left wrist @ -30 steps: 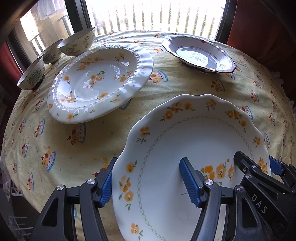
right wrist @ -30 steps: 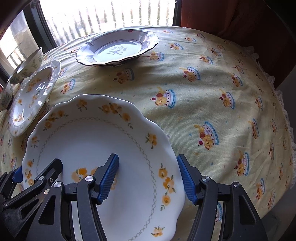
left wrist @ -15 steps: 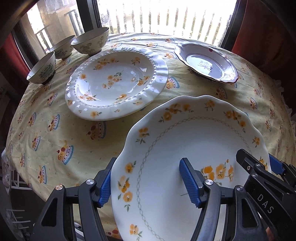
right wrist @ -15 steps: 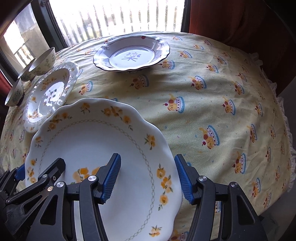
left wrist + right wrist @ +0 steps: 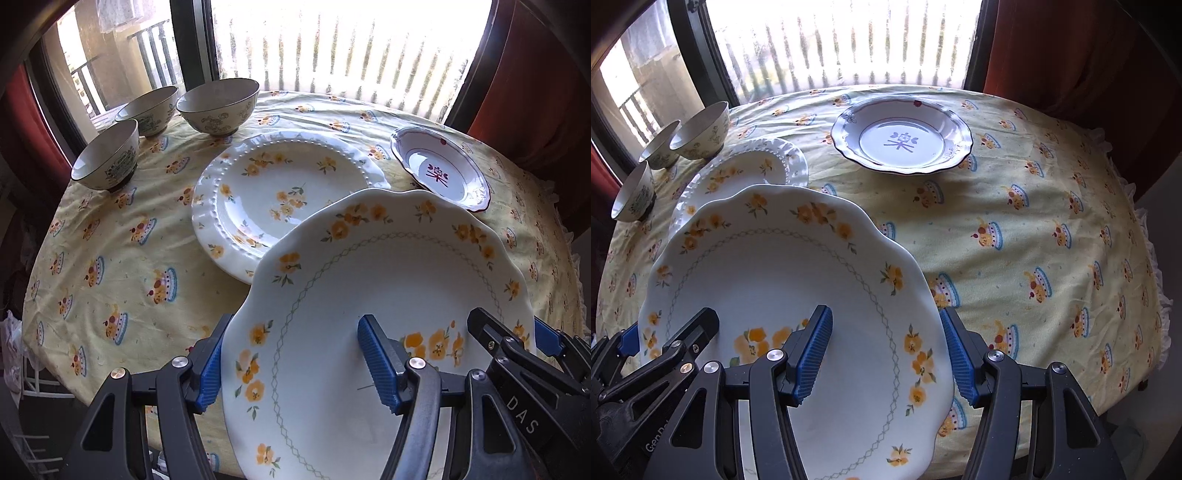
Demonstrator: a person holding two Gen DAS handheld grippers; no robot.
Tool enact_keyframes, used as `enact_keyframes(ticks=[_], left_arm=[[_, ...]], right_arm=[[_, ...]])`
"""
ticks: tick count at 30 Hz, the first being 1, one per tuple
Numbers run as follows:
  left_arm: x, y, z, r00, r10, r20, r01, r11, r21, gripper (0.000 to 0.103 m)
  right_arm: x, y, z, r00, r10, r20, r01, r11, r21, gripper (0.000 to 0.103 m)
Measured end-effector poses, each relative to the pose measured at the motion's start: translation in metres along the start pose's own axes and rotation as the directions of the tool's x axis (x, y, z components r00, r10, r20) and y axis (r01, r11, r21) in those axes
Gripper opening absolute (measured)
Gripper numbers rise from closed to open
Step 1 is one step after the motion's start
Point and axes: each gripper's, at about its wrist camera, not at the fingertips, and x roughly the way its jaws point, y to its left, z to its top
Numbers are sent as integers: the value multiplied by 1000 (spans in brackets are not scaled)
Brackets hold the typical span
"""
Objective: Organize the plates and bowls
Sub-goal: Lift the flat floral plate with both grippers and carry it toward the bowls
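A large scalloped white plate [image 5: 388, 266] [image 5: 768, 266] with yellow flowers hangs above the table, carried by both grippers. My left gripper [image 5: 291, 332] is shut on its left rim, one blue pad on the inner face and the other outside the edge. On the opposite rim my right gripper [image 5: 885, 315] is shut in the same way. Each gripper shows in the other's view, at the plate's far rim. The plate's far edge overlaps a beaded flowered plate [image 5: 280, 192] [image 5: 738, 173] lying on the cloth.
A smaller plate with a dark rim [image 5: 439, 171] [image 5: 901, 138] lies at the back right. Three patterned bowls [image 5: 218, 105] [image 5: 147, 109] [image 5: 107, 157] stand at the back left by the window. The yellow tablecloth [image 5: 1034, 240] covers a round table; red curtains flank it.
Both grippers have risen with the scalloped plate, and more of the table shows. In both views the plate's far edge now covers part of the beaded plate. The grip is unchanged.
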Motion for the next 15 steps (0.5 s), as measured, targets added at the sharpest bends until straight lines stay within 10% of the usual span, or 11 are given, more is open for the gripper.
enact_keyframes(ticks=[15], left_arm=[[-3,94,31,1000,-11,14,11,999,45,67]], right_arm=[[-11,104,12,1000,-6,14,5,999,53,64]])
